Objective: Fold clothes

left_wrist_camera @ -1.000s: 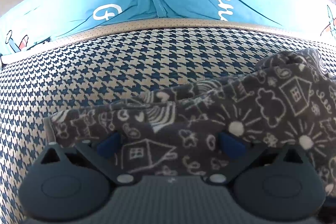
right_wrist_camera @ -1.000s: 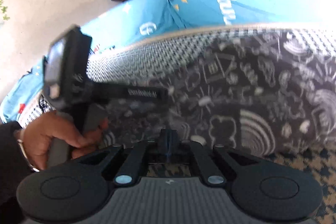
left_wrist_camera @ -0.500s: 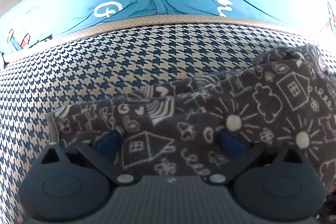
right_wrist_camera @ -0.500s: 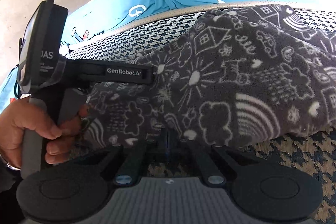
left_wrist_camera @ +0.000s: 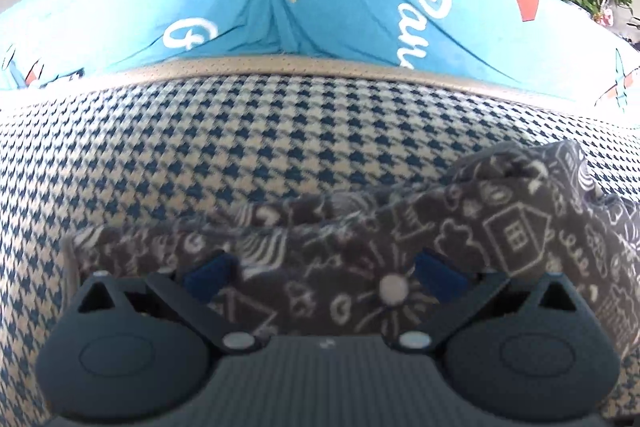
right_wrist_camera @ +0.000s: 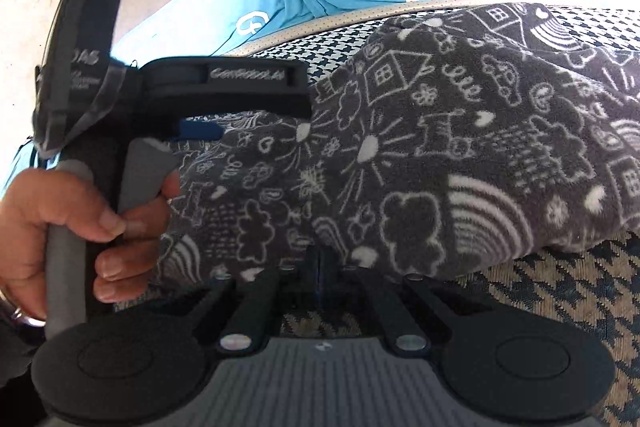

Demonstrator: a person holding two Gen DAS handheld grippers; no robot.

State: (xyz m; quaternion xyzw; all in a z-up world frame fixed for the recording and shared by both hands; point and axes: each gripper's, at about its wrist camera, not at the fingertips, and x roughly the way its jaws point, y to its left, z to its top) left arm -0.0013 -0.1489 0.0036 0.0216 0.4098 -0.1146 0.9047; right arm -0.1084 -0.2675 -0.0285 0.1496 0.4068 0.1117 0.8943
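1. Two grippers work one grey printed garment [right_wrist_camera: 420,155] lying on the houndstooth cushion [left_wrist_camera: 280,131].
2. Left gripper [left_wrist_camera: 322,273]: fingers spread wide, cloth lying between and over the blue pads [left_wrist_camera: 206,273]. Compared with a second ago the cloth covers more of the gap; the fold has slid closer.
3. Right gripper [right_wrist_camera: 320,263]: fingers pressed together, apparently pinching the garment's near edge.
4. Right view has swung over the second: the cloth now bulks just ahead of the fingers, the left hand [right_wrist_camera: 72,227] beside it.
5. Judgement: fold mid-way, layers gathering, not yet flattened.
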